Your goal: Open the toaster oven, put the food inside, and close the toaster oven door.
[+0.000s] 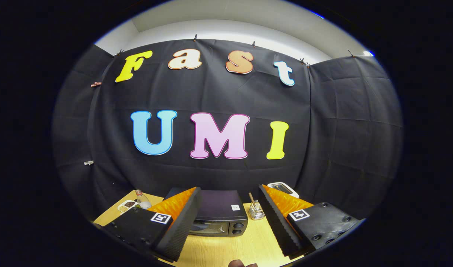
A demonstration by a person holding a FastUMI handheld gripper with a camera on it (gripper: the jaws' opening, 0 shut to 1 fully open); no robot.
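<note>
Setting: staged recording booth, not a lived-in kitchen. Evidence: black cloth wall (226,96) clipped up along its top edge, pale plain ceiling above it. Furnishing: light wooden table (226,248) carrying kitchen props: toaster oven (219,213), small bottle (141,200), divided dish (127,205) (contents too small to tell), wire holder (256,211).

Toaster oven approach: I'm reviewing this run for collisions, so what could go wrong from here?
The gripper is open and holds nothing, with the closed toaster oven beyond its fingers. A wire utensil holder stands close beside the oven and might get knocked over. A small bottle on the other side could tip too.
</note>
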